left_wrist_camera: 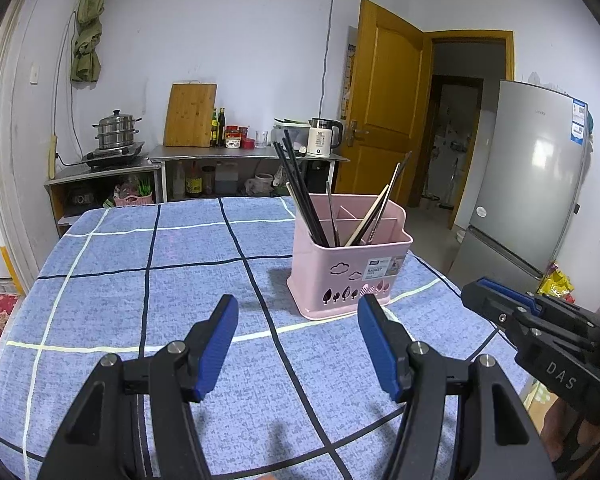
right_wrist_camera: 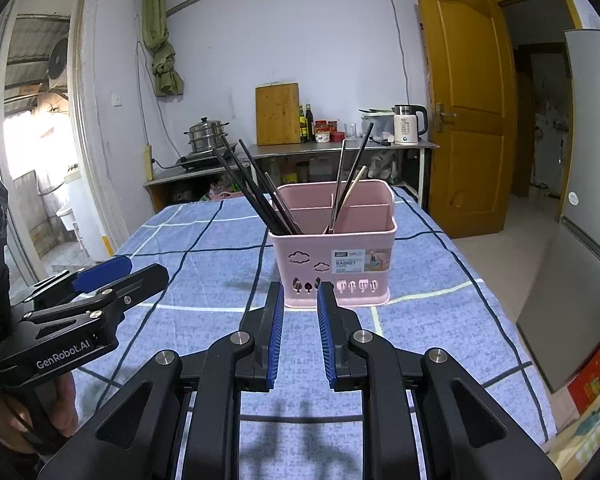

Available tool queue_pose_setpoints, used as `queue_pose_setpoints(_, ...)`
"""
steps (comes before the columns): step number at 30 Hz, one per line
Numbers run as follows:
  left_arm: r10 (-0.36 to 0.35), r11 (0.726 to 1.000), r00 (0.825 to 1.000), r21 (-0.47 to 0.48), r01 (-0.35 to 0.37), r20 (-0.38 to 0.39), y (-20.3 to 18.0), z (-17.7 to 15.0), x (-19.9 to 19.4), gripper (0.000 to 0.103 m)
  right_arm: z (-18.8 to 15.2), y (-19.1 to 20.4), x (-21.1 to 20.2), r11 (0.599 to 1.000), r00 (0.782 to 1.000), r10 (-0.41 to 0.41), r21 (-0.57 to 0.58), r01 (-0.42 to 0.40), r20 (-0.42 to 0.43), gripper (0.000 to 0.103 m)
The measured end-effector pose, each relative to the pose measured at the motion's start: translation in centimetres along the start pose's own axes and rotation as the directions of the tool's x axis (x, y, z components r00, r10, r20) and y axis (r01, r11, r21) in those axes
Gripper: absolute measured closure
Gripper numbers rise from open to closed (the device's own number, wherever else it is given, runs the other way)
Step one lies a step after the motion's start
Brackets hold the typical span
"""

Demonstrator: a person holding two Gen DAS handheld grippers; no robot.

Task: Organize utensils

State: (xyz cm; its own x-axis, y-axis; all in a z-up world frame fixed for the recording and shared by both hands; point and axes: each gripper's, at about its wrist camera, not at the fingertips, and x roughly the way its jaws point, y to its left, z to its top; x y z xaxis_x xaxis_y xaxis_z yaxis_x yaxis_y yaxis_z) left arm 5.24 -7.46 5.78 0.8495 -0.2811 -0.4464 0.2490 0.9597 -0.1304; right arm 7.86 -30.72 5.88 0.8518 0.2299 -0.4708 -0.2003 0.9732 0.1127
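A pink utensil basket [left_wrist_camera: 348,272] [right_wrist_camera: 332,256] stands upright on the blue checked tablecloth [left_wrist_camera: 180,280] [right_wrist_camera: 440,312]. Several black chopsticks [left_wrist_camera: 300,192] [right_wrist_camera: 256,192] lean left out of its left compartment. In the right compartment a light wooden chopstick [left_wrist_camera: 370,216] [right_wrist_camera: 352,192] stands with metal and dark ones. My left gripper [left_wrist_camera: 298,304] [right_wrist_camera: 140,272] hovers open and empty, short of the basket and to its left. My right gripper [right_wrist_camera: 300,292] [left_wrist_camera: 476,292] points at the basket's front. Its jaws stand a narrow gap apart with nothing between them.
A grey fridge [left_wrist_camera: 532,184] stands right of the table, beside a yellow door [right_wrist_camera: 468,112]. Beyond the table's far edge is a steel counter [left_wrist_camera: 244,156] with a kettle [right_wrist_camera: 408,124], a cutting board and a steamer pot [left_wrist_camera: 116,132]. A hand [right_wrist_camera: 40,408] holds the left gripper.
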Motion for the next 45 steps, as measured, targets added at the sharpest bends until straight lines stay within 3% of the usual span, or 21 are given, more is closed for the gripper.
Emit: queue_pose_setpoints(45, 0.000, 1.000, 1.000, 0.020, 0.000, -0.001, -0.40, 0.31, 0.00, 0.038, 0.01, 0.02, 0.29, 1.000, 1.000, 0.003, -0.010, -0.003, -0.007, 0.085)
